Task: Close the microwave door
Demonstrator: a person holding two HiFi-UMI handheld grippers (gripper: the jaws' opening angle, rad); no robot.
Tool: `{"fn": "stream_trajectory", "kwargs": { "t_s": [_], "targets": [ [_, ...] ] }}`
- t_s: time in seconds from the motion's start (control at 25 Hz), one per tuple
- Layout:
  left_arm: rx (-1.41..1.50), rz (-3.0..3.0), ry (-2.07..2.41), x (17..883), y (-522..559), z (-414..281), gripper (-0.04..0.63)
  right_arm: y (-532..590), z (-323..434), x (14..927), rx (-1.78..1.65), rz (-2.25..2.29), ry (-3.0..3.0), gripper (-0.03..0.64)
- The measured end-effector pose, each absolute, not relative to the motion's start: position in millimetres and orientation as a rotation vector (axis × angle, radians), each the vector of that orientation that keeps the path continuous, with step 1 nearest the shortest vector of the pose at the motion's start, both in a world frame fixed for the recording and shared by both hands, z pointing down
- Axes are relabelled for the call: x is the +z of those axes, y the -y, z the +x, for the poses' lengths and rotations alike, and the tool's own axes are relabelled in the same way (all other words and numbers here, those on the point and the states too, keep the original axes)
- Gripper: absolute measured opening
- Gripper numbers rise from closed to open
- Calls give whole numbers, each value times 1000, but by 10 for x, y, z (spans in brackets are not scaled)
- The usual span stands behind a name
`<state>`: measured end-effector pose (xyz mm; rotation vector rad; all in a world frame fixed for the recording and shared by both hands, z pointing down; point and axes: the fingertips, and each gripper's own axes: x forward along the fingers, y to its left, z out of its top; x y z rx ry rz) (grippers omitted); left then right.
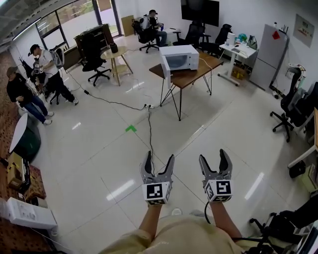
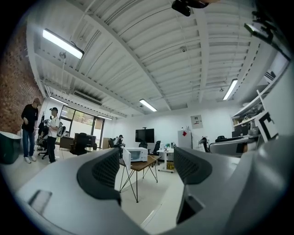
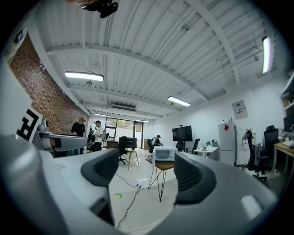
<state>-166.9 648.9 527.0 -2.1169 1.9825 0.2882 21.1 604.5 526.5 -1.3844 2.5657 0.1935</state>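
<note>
left tool (image 1: pixel 159 157) and right tool (image 1: pixel 213 155): both released, jaws apart. Each gripper view shows only open room between the jaws, no object in there. They're held out side by side, low in front of the person, over bare floor (image 1: pixel 99 158), and aimed at the far end of the room.

microwave (image 1: pixel 180 57): white, on the left end of a wooden counter (image 1: pixel 201 72) with thin black legs. It's well apart from both tools, across open floor. The door (image 1: pixel 166 70) is open, swung out to the left past the counter's corner. Both gripper views show the microwave small and far off, framed between the jaws.

On the floor:
- black cable (image 1: pixel 149 129) runs from near the counter toward the tools
- green tape mark (image 1: pixel 130 128) is just left of it

Around the room:
- white fridge (image 1: pixel 271 54) stands by the right wall
- dark screen (image 1: pixel 199 11) hangs on the back wall
- round table (image 1: pixel 116 53) sits left of the counter, with a black office chair (image 1: pixel 95 64) beside it
- person in black (image 1: pixel 22 94) and person in white (image 1: pixel 47 64) stand at far left
- seated person (image 1: pixel 151 25) is at the back
</note>
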Motion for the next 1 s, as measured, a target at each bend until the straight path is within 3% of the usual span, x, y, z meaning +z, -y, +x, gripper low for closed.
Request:
{"fn": "stream_trajectory", "kwargs": {
  "t_s": [0.56,1.0],
  "targets": [
    [293,-2053,-2073,5338,-5116,-1536,354,-4539,362,5225,183,-1229,-2573,364],
    [259,-1991,-2069,5368,-3851,-1028,354,-3187,729,5241,195,-1120,-2574,364]
  ]
}}
